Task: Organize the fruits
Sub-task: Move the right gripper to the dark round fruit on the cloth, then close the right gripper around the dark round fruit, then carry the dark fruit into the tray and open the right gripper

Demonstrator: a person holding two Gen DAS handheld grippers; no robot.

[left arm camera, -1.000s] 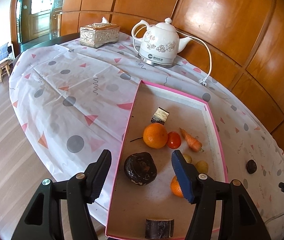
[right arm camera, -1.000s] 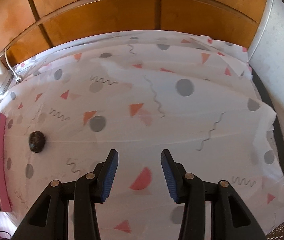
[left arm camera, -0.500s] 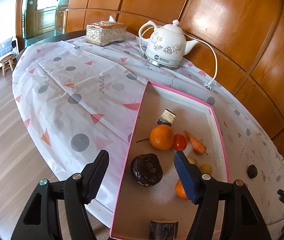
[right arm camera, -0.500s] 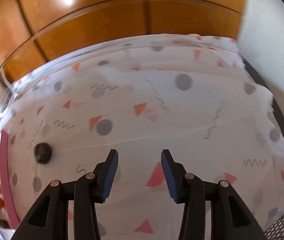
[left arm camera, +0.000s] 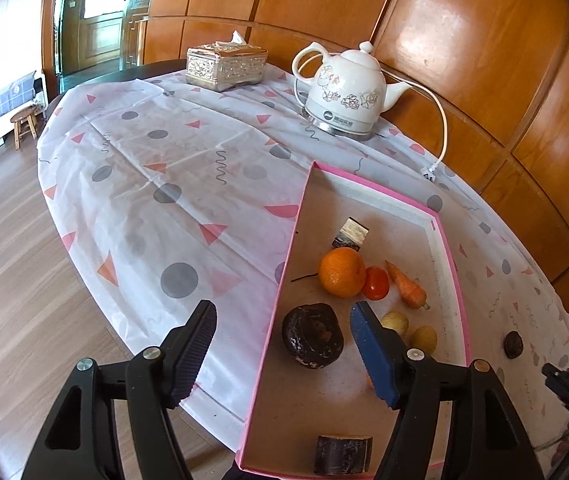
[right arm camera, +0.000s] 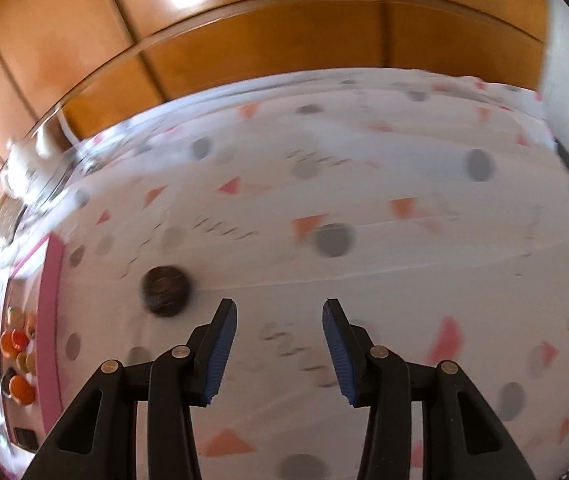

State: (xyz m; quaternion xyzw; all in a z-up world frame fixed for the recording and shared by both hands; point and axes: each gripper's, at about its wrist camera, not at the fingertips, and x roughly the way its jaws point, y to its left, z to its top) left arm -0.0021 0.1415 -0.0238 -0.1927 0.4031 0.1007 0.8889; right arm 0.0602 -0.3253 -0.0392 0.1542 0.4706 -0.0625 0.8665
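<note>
Pink-rimmed cardboard tray holds a dark wrinkled fruit at twelve o'clock between the left gripper's just-widened, untouching jaws; right gripper gapes empty.

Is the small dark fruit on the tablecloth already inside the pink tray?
No, the small dark fruit lies on the tablecloth, outside the pink tray.

A small dark round logo with a short line of pale characters beside it is showing on the lower front of the white floral kettle, too small to be read, and nothing else in either view is carrying any legible text.
</note>
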